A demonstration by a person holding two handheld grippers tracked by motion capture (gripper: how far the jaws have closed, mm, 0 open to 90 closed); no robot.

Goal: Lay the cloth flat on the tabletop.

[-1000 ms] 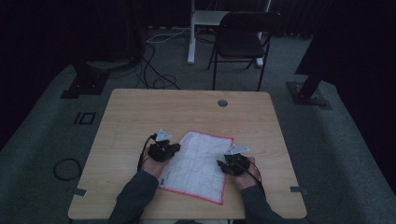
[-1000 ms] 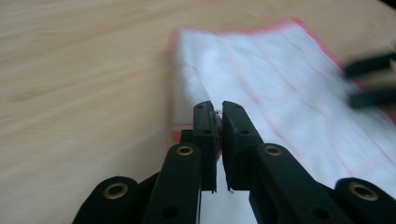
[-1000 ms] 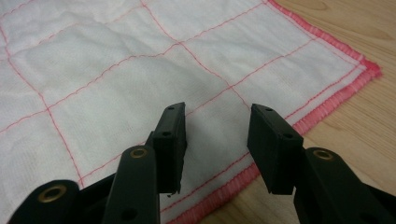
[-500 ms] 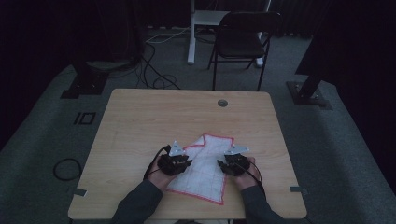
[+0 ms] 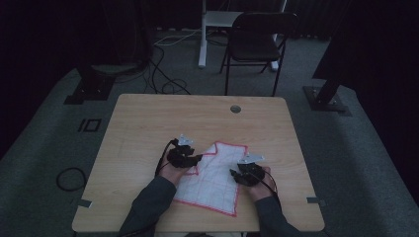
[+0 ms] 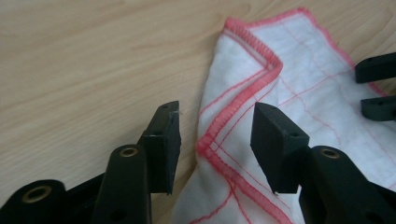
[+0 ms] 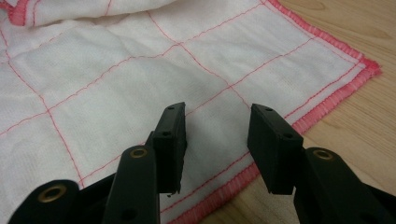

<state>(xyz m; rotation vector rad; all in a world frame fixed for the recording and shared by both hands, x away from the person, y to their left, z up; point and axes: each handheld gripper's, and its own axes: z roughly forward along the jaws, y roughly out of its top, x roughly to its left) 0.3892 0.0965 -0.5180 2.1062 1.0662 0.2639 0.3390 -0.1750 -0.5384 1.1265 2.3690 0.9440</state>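
- High view: one wooden table holds one white cloth with red grid lines and a red hem. The cloth lies toward the six o'clock edge of the tabletop, its left side folded in over the rest. Two hands come in from six o'clock, each with one gripper. The left gripper sits at the cloth's nine o'clock edge, on the folded part. The right gripper sits at the cloth's three o'clock side. One round hole lies in the tabletop toward twelve o'clock. Beyond the table stand one dark folding chair at about one o'clock and one white stand at twelve. One coil of cable lies on the floor at nine o'clock.
- Left gripper view: the left gripper's two black jaws have just been opening and now stand about half apart. The folded red hem of the cloth runs between them, with neither pad pressing it, so nothing is gripped. The other gripper's two jaw tips show at three o'clock, over the cloth.
- Right gripper view: the right gripper's two jaws stand wide apart just above the flat cloth, near its red hem, holding nothing. Bare table shows from one to five o'clock.
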